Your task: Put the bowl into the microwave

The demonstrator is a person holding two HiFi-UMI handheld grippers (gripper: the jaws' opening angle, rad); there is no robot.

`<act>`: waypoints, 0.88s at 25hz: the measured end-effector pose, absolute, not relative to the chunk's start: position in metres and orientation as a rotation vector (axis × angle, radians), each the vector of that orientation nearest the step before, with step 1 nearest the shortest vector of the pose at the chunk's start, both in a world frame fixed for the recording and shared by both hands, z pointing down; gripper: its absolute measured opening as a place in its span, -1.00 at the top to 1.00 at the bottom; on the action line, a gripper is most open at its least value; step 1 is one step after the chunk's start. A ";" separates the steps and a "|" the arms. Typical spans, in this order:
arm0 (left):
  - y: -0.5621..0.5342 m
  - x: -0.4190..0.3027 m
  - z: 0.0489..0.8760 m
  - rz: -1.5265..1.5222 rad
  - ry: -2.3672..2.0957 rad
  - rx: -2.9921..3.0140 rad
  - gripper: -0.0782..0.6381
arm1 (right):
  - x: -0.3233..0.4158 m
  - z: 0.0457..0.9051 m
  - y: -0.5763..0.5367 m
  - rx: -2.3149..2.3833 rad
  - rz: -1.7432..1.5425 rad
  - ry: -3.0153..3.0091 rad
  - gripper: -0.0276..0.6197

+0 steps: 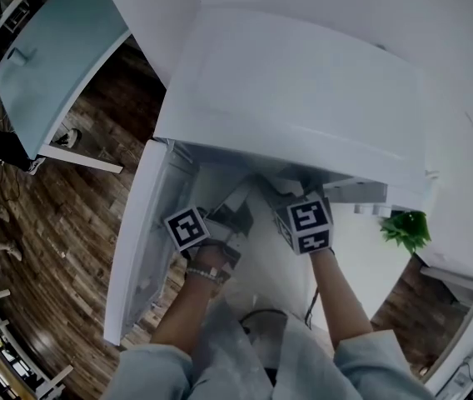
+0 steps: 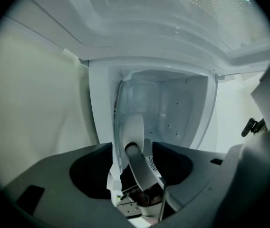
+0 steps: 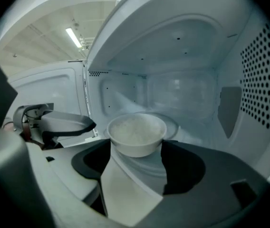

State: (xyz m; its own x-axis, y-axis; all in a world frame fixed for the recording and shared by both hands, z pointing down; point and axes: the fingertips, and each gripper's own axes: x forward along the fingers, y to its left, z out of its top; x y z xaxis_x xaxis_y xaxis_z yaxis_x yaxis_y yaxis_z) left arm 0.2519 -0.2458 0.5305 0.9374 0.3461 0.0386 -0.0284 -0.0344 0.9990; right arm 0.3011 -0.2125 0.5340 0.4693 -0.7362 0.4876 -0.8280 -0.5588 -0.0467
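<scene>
Your 2 forearms (image 1: 341,298) stretch forward to open microwave (image 1: 295,90) | your left tongs (image 2: 132,150) clamp door (image 1: 136,248) edge | your right tongs (image 3: 136,148) grip bowl (image 3: 136,132), upright, rim up, inside cavity over turntable (image 3: 174,123)

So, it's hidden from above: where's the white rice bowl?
Right gripper view: the white round rice bowl sits between the right gripper's jaws, inside the white microwave, over its glass turntable.

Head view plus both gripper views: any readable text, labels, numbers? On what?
None readable.
Black-and-white square-marker cubes, left and right: patterns only, no letters.
White microwave, its open white door and the white round bowl: no print visible.
</scene>
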 end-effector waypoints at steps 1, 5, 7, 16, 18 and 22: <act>-0.245 0.248 0.531 0.317 0.253 1.599 0.07 | 0.303 0.533 -0.214 2.518 0.688 -1.357 -0.15; -0.245 0.234 0.532 0.347 0.251 1.643 0.07 | 0.310 0.532 -0.222 2.519 0.686 -1.352 -0.15; -0.245 0.228 0.531 0.345 0.250 1.647 0.07 | 0.314 0.531 -0.225 2.513 0.686 -1.348 -0.15; -0.243 0.207 0.523 0.329 0.232 1.672 0.07 | 0.322 0.532 -0.230 2.509 0.692 -1.356 -0.15; -0.241 0.204 0.520 0.330 0.235 1.687 0.07 | 0.321 0.531 -0.229 2.515 0.699 -1.365 -0.15; -0.238 0.199 0.513 0.332 0.252 1.734 0.07 | 0.312 0.530 -0.223 2.510 0.705 -1.370 -0.15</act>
